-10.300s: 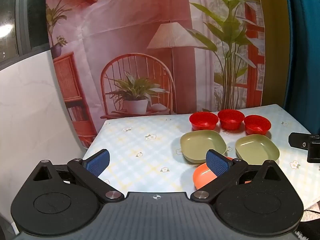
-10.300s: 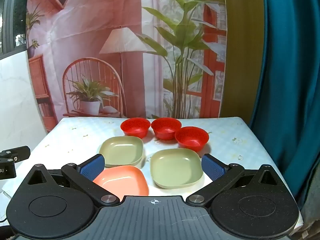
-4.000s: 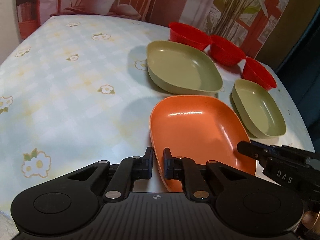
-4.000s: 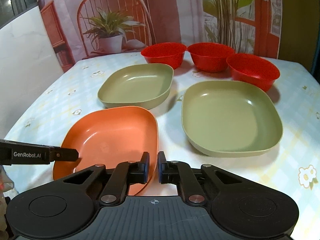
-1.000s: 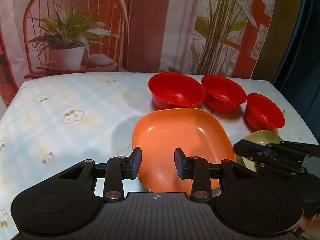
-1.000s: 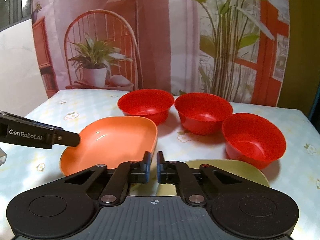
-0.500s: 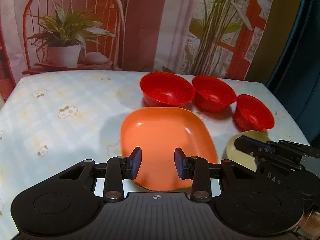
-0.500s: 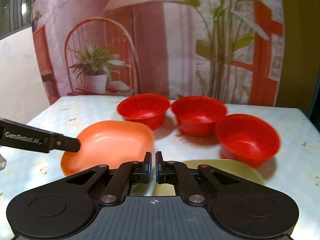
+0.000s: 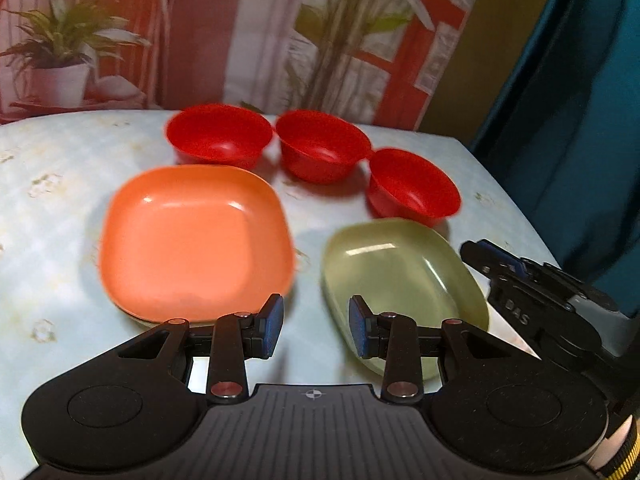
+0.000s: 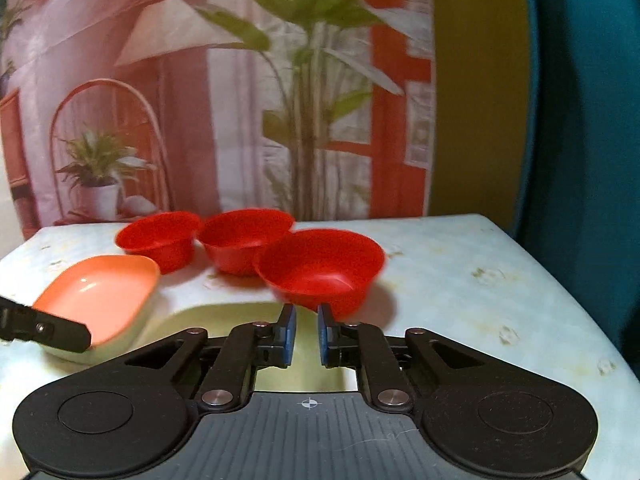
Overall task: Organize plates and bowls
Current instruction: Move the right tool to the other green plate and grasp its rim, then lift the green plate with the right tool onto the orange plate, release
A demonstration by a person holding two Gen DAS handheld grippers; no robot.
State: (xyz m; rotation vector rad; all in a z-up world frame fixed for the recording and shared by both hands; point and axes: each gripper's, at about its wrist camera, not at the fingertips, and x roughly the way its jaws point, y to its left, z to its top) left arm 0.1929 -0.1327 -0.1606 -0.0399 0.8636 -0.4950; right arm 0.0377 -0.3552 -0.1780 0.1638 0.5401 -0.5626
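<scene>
An orange plate (image 9: 196,236) (image 10: 100,292) rests on a green plate whose rim (image 10: 120,342) shows beneath it. A second green plate (image 9: 400,276) (image 10: 224,316) lies to its right. Behind them stand three red bowls (image 9: 220,136) (image 9: 324,144) (image 9: 412,188) in a row. My left gripper (image 9: 314,326) is open over the strip of table between the two plates, holding nothing. My right gripper (image 10: 307,320) hovers above the lone green plate, just short of the nearest red bowl (image 10: 320,268). Its jaws are opening, a narrow gap with nothing between them.
The table (image 9: 60,184) has a pale floral cloth. Its right edge (image 10: 560,300) runs close to a blue curtain (image 10: 580,120). A printed backdrop (image 10: 200,100) hangs behind the bowls. The right gripper's body (image 9: 520,276) sits beside the green plate.
Both grippers have swung to the right. The left one left the orange plate's near rim for the gap between plates. The right jaws, shut before, now show a small gap.
</scene>
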